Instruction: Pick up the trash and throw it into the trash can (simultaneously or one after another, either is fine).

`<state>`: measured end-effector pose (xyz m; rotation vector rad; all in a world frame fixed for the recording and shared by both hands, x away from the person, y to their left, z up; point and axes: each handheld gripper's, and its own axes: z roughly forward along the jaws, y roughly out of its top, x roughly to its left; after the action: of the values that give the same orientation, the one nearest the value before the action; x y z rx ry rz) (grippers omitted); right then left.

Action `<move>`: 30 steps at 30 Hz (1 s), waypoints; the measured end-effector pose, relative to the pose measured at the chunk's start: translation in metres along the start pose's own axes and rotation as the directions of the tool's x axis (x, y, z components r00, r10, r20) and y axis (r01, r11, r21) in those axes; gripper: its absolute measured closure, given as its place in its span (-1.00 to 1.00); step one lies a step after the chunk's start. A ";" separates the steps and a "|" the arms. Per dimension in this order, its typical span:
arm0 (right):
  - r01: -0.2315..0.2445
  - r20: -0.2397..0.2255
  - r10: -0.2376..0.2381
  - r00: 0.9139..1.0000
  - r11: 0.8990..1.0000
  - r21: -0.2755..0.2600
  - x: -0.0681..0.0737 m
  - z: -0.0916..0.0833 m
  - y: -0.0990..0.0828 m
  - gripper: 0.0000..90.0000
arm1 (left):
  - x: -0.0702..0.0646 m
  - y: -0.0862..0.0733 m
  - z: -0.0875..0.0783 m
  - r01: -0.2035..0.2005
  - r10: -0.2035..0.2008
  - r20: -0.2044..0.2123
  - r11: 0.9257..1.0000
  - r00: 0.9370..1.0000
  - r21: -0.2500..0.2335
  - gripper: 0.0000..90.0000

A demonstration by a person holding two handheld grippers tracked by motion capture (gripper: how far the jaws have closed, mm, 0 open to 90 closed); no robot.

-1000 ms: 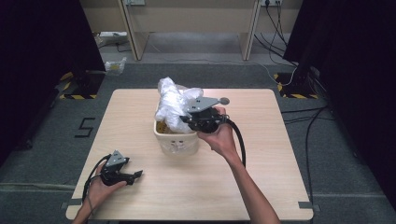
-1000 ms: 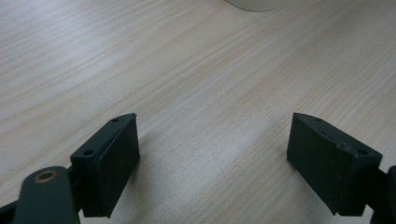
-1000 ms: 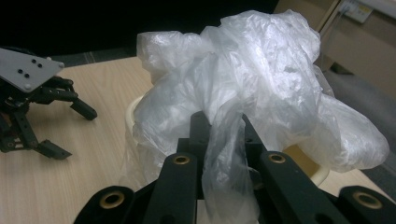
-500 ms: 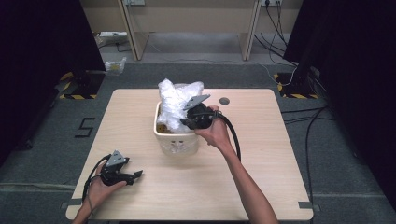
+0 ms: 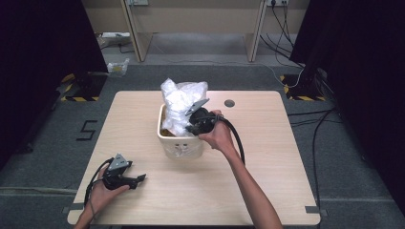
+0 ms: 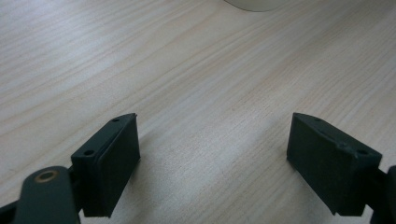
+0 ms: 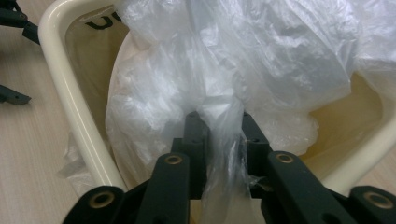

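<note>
The clear plastic bag [image 5: 180, 106] stands in the cream bin [image 5: 179, 143] at the table [image 5: 267, 162] centre, bunched and rising above the rim. In the high view the bin lies at 1 o'clock from the left gripper [image 5: 125, 179] and directly at 9 o'clock from the right gripper [image 5: 191, 125], so the right hand is by far the nearer.

Right gripper view: a gathered fold of the bag [image 7: 261, 60] runs up between the two black jaws, its long axis in line with them, toward 12 o'clock. The jaws stand narrowly apart and have just been opening; the film remains between them, and whether the pads still press on it cannot be told.

Left gripper [image 6: 215, 158]: jaws wide apart, holding nothing, resting over bare wood, the bin base [image 6: 252, 3] far off at 12 o'clock
</note>
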<state>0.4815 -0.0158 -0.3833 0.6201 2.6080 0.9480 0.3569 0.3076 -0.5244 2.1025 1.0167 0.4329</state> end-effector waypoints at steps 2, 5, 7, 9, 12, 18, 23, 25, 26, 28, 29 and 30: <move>-0.026 0.017 0.027 1.000 1.000 -0.014 0.001 -0.004 0.000 0.35 | 0.000 0.000 0.000 0.000 0.000 0.000 1.000 1.000 0.000 -0.64; -0.048 0.020 0.049 0.999 0.998 -0.041 0.001 -0.012 0.001 0.15 | 0.000 0.000 0.000 0.000 0.000 0.000 1.000 1.000 0.000 -0.64; -0.058 0.039 0.061 0.997 0.996 -0.068 0.002 -0.019 0.002 0.03 | 0.000 0.000 0.000 0.000 0.000 0.000 1.000 1.000 0.001 -0.64; -0.076 0.047 0.081 0.996 0.992 -0.103 0.003 -0.026 0.004 -0.02 | 0.000 0.000 0.000 0.000 0.000 0.000 1.000 1.000 0.000 -0.64; -0.081 0.066 0.091 0.994 0.986 -0.145 0.002 -0.030 0.008 0.00 | 0.000 0.000 0.000 0.000 0.000 0.000 1.000 1.000 0.000 -0.64; -0.078 0.097 0.096 0.991 0.982 -0.172 0.002 -0.023 0.019 0.07 | 0.000 0.000 0.000 0.000 0.000 0.000 1.000 1.000 0.000 -0.64; -0.051 0.116 0.064 0.991 0.992 -0.113 0.003 -0.011 0.023 0.27 | 0.000 0.000 0.000 0.000 0.000 0.000 1.000 1.000 0.000 -0.64; -0.035 0.108 0.044 0.993 0.996 -0.088 0.005 -0.006 0.021 0.38 | 0.000 0.000 0.000 0.000 0.000 0.000 1.000 1.000 0.000 -0.64; -0.031 0.111 0.039 0.993 0.997 -0.074 0.006 -0.004 0.021 0.43 | 0.000 0.000 0.000 0.000 0.000 0.000 1.000 1.000 0.000 -0.64; -0.016 0.112 0.021 0.993 0.999 -0.044 0.006 0.001 0.019 0.51 | 0.000 0.000 0.000 0.000 0.000 -0.001 1.000 1.000 -0.001 -0.64; -0.011 0.112 0.014 0.994 0.999 -0.032 0.005 0.003 0.018 0.53 | 0.000 0.000 0.000 0.000 0.000 -0.001 1.000 1.000 0.000 -0.64; -0.018 0.112 0.020 0.994 1.000 -0.016 0.005 0.005 0.018 0.54 | 0.000 0.000 0.000 -0.002 0.002 -0.002 1.000 1.000 -0.001 -0.64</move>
<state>0.4846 0.0015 -0.3762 0.6752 2.4984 0.9107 0.3569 0.3077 -0.5244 2.1033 1.0151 0.4362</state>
